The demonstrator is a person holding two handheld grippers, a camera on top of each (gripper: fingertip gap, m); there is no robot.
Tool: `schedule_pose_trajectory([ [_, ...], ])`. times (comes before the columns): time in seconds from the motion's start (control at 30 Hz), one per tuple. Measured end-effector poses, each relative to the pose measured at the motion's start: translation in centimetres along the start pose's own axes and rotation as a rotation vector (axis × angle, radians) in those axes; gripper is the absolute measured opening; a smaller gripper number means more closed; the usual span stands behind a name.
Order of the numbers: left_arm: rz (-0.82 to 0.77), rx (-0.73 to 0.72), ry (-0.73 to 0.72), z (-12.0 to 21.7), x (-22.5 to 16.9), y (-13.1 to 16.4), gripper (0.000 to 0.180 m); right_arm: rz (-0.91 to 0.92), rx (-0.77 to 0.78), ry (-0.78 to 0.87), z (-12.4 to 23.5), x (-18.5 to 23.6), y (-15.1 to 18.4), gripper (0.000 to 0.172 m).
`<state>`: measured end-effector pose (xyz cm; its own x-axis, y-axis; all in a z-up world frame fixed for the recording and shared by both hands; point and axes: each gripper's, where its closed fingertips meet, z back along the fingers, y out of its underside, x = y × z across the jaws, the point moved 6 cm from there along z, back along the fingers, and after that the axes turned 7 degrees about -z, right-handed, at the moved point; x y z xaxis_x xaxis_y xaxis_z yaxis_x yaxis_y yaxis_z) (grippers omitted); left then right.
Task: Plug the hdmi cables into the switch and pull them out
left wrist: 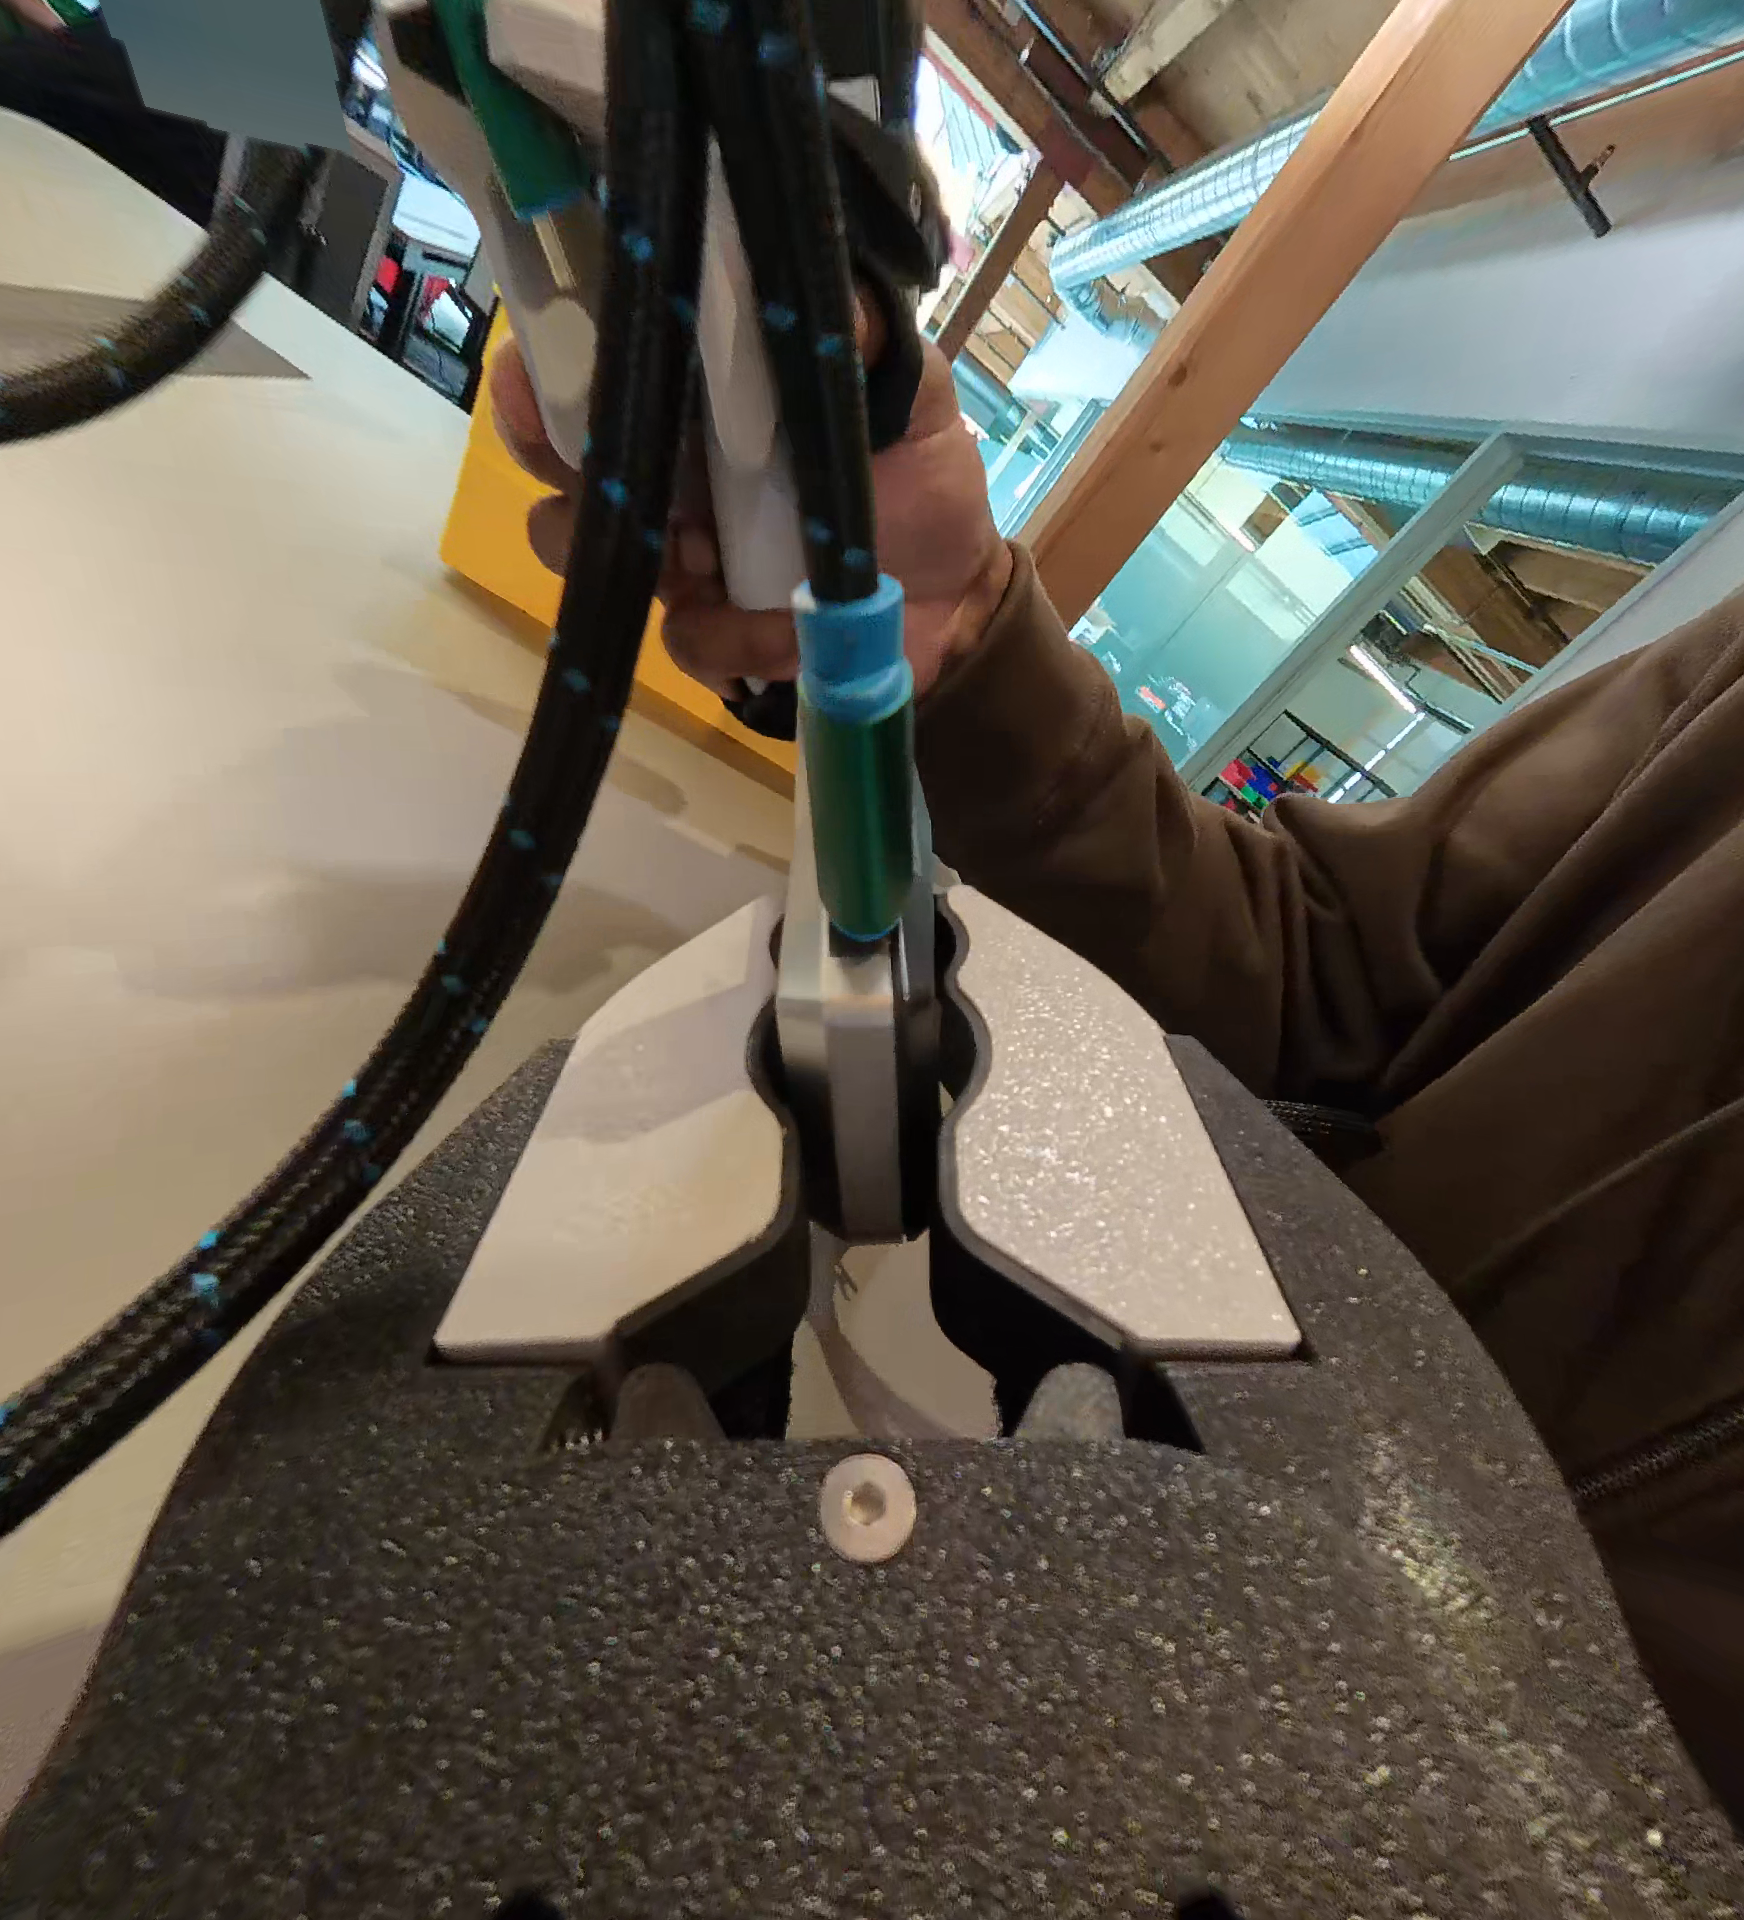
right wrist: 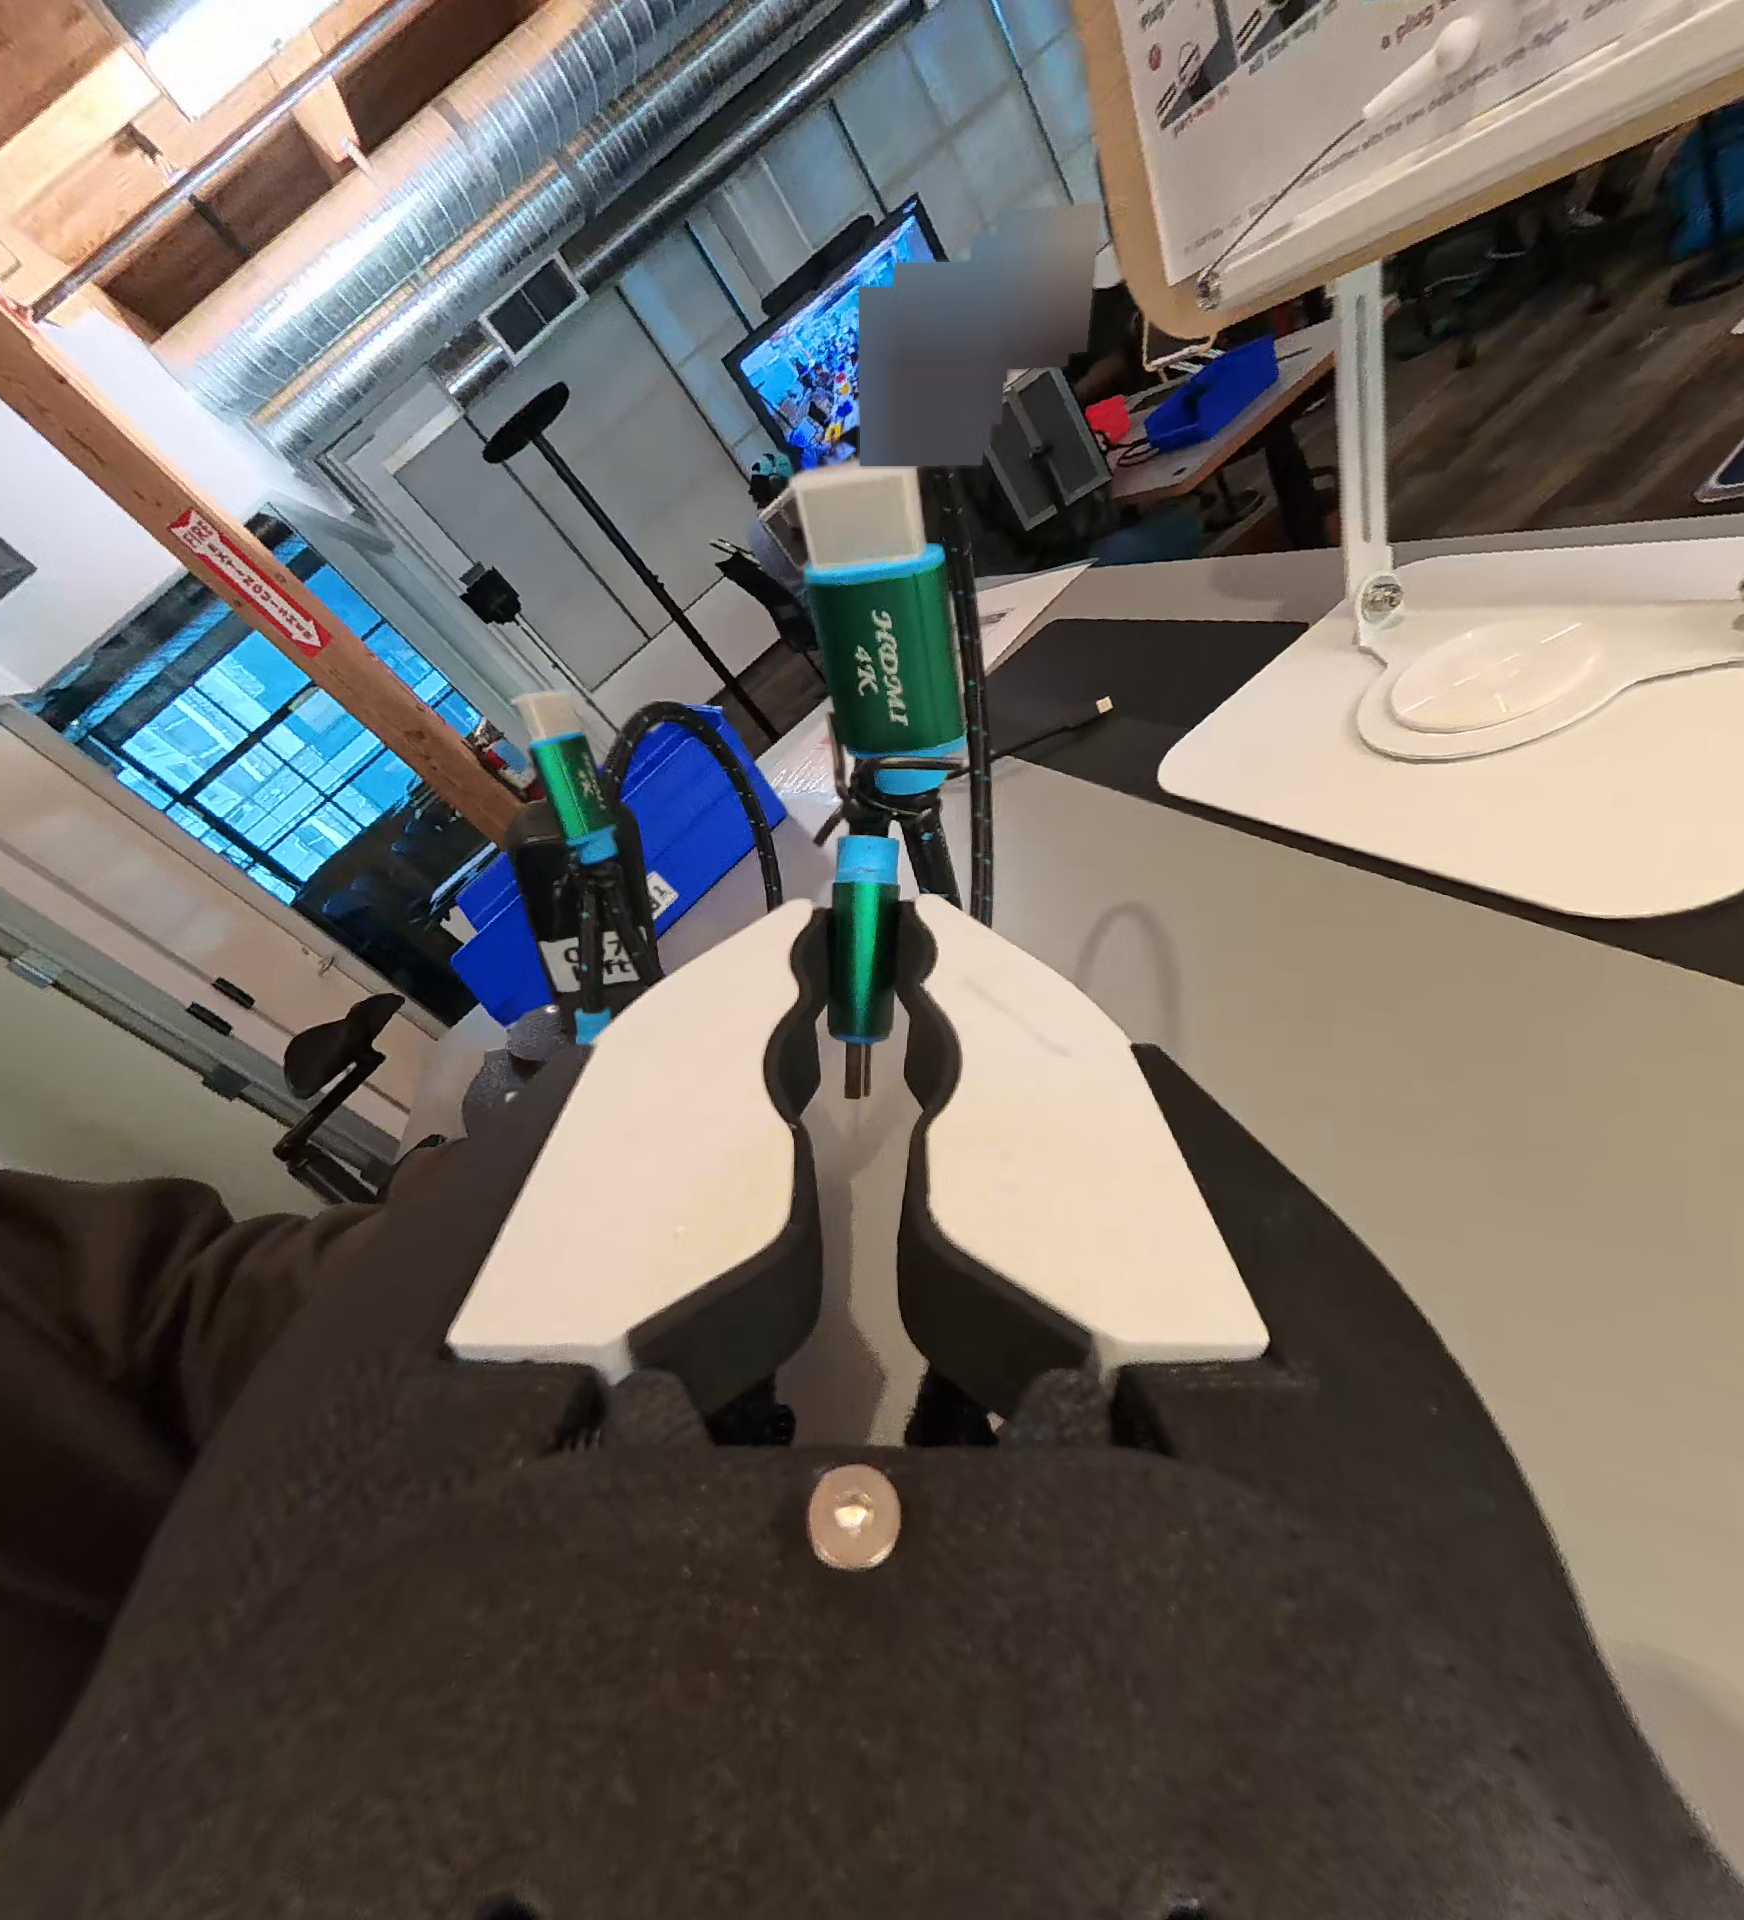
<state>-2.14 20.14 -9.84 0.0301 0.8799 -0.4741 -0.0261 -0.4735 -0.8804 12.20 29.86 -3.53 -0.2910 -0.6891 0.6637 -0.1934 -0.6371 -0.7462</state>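
Black textured body of the left tool (left wrist: 863, 977) fills the lower part of its view; its two white fingers (left wrist: 670, 1122) are clenched on a pale grey protective cap (left wrist: 852, 1070) that sits over the metal end of a green-shelled cable plug (left wrist: 860, 821) with a blue collar. Plug rises straight out of the finger gap, so the grip is on the cap and not on the green shell. Black braided cable (left wrist: 494, 914) with blue flecks loops off to the left over the pale bench (left wrist: 172, 779). Behind the plug a hand (left wrist: 909, 540) in a brown sleeve holds the other tool, partly hidden by more cable. A yellow box (left wrist: 494, 530) sits on the bench farther back.

Right tool (right wrist: 863, 977): fingers (right wrist: 1034, 1122) clenched on the narrow sides of a second green plug (right wrist: 860, 966), its bare metal tip pointing back toward the camera, blue collar and cable leading away. Edge-on grip looks meant to stop the plug from twisting. Beyond it stand two more green plugs with pale caps on: a big one (right wrist: 883, 655) just ahead, a smaller one (right wrist: 569, 769) to the left, both bound to coiled black cable. A blue bin (right wrist: 681, 831) lies behind them. White stand base (right wrist: 1491, 748) rests on the grey bench (right wrist: 1367, 1195) at right.
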Motion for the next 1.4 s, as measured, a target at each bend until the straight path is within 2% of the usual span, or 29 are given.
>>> schedule_pose_trajectory([
  [0.27, 0.03, -0.077, -0.053, 2.2, 1.6, -0.9, 0.022, 0.128, 0.004, 0.117, 0.3, 0.6, -0.5, 0.011],
  [0.4, 0.044, -0.076, -0.063, 2.4, 2.2, -1.1, 0.022, 0.257, 0.017, 0.171, 0.7, 2.8, -1.1, 0.011],
  [0.53, 0.046, -0.081, -0.059, 2.5, 2.3, -1.2, 0.022, 0.356, -0.015, 0.236, 2.8, 6.1, -1.2, 0.011],
  [0.63, 0.047, -0.081, -0.056, 2.5, 2.3, -1.2, 0.022, 0.396, -0.06, 0.275, 5.8, 9.0, -0.1, 0.011],
  [0.77, 0.054, -0.079, -0.058, 2.4, 2.4, -1.2, 0.022, 0.512, -0.03, 0.446, 11.5, 12.3, 1.1, 0.011],
  [1.0, 0.054, -0.076, -0.066, 2.3, 2.5, -1.2, 0.022, 0.921, 0.088, 0.815, 24.5, 17.4, -0.6, 0.012],
  [1.17, 0.052, -0.074, -0.071, 2.3, 2.5, -1.2, 0.022, 1.096, 0.334, 1.037, 29.9, 14.9, 1.7, 0.011],
  [1.4, 0.045, -0.076, -0.077, 2.3, 2.5, -1.2, 0.022, 1.12, 0.667, 1.174, 32.5, 8.2, 8.0, 0.011],
])
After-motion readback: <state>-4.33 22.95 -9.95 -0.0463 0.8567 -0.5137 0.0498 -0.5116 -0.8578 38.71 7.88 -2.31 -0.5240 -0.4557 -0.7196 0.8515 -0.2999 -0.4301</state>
